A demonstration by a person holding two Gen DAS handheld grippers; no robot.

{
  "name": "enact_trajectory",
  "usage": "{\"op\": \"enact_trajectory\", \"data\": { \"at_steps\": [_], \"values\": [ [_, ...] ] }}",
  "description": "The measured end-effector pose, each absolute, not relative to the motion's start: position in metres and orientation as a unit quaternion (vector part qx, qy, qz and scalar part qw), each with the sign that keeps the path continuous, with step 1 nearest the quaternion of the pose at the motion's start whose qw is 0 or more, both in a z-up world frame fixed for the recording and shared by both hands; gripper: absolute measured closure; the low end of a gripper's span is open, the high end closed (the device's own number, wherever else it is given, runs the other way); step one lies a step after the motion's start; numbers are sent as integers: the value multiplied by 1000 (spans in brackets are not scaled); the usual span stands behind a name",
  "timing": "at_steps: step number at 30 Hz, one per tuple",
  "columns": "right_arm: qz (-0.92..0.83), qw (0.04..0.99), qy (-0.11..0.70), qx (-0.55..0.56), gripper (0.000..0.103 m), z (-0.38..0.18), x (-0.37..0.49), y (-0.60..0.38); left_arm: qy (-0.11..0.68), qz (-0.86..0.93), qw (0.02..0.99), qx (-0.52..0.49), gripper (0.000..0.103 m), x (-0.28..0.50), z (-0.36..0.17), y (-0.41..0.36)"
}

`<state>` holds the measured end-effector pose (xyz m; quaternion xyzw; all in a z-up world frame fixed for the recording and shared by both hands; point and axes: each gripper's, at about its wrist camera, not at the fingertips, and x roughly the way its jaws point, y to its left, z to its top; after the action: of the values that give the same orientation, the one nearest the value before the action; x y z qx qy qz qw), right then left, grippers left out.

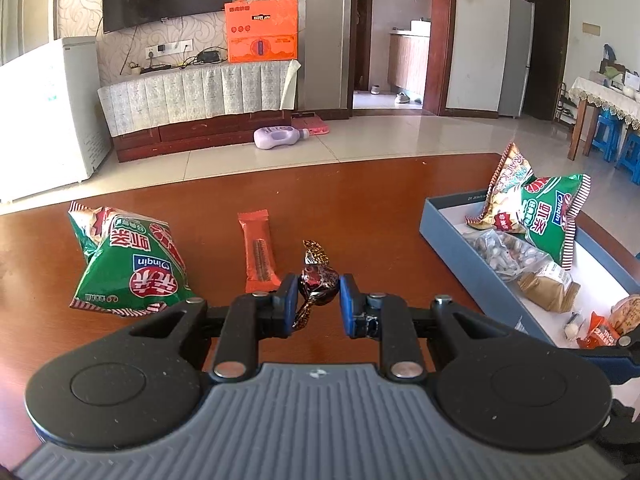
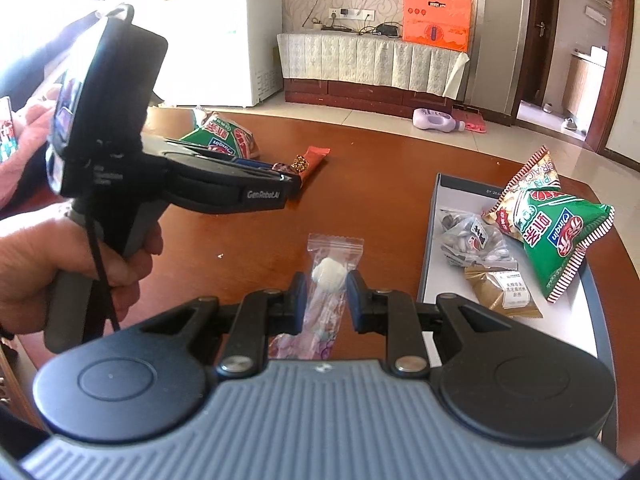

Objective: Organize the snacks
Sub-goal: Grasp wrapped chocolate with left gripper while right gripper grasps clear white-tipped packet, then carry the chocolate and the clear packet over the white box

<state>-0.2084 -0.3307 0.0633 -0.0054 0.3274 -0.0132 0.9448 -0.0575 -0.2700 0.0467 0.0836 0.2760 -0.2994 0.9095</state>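
Observation:
My left gripper (image 1: 319, 290) is shut on a dark foil-wrapped candy (image 1: 318, 278) and holds it above the brown table (image 1: 360, 200). An orange snack bar (image 1: 259, 250) and a green chip bag (image 1: 128, 260) lie on the table beyond it to the left. My right gripper (image 2: 327, 286) is shut on a clear packet with a white sweet (image 2: 329, 274), left of the blue box (image 2: 430, 240). The box (image 1: 452, 240) holds a green chip bag (image 2: 556, 236), a cracker bag (image 2: 528, 184), a clear bag of wrapped sweets (image 2: 472, 240) and a brown pouch (image 2: 504, 292).
The left gripper's body (image 2: 168, 184) and the hand holding it fill the left of the right wrist view. A purple bottle (image 1: 280, 136) lies on the floor beyond the table. A white freezer (image 1: 44, 112) and a TV cabinet (image 1: 200, 96) stand behind.

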Motion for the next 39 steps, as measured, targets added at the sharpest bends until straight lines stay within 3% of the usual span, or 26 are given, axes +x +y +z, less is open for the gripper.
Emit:
{"op": "enact_trajectory", "data": {
  "at_steps": [39],
  "values": [
    [-64,949,307,12,79,80,-259,-399,256,-359,895,74,77,-91,61,-356]
  ]
}}
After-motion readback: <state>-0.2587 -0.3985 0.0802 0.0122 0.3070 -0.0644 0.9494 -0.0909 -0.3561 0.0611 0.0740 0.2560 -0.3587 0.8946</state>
